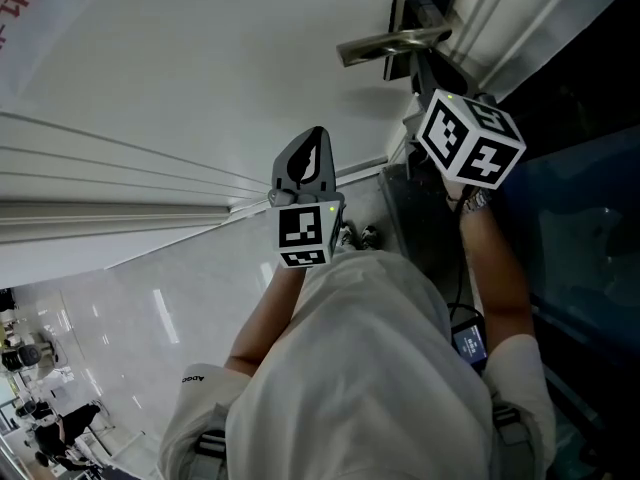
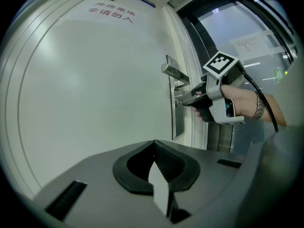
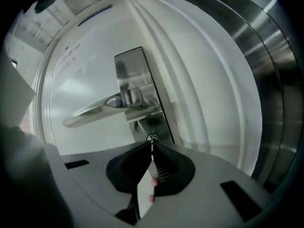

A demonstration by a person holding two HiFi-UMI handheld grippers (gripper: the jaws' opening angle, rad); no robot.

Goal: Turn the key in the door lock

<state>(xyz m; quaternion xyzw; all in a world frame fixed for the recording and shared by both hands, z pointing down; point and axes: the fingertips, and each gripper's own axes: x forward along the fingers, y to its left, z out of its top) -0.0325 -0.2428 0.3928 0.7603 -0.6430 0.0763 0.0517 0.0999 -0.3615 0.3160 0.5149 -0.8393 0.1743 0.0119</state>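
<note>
The white door [image 1: 200,78] carries a steel lever handle [image 3: 102,109] on a steel plate [image 3: 137,75], with the round lock cylinder [image 3: 152,137] just below the lever. My right gripper [image 3: 152,145] is shut right at the cylinder, pinching a thin metal key [image 3: 152,147] that runs into the lock. In the left gripper view the right gripper [image 2: 184,100] presses against the plate [image 2: 176,122] under the handle [image 2: 173,72]. My left gripper [image 2: 154,142] is held back from the door, shut with nothing in it, and shows in the head view as the left gripper [image 1: 316,136].
A metal door frame [image 3: 266,80] and dark glass panel [image 2: 247,46] stand to the right of the lock. A cable [image 2: 261,99] trails from the right gripper past the wrist. Red print [image 2: 111,12] marks the door's top. Pale floor [image 1: 130,328] lies below.
</note>
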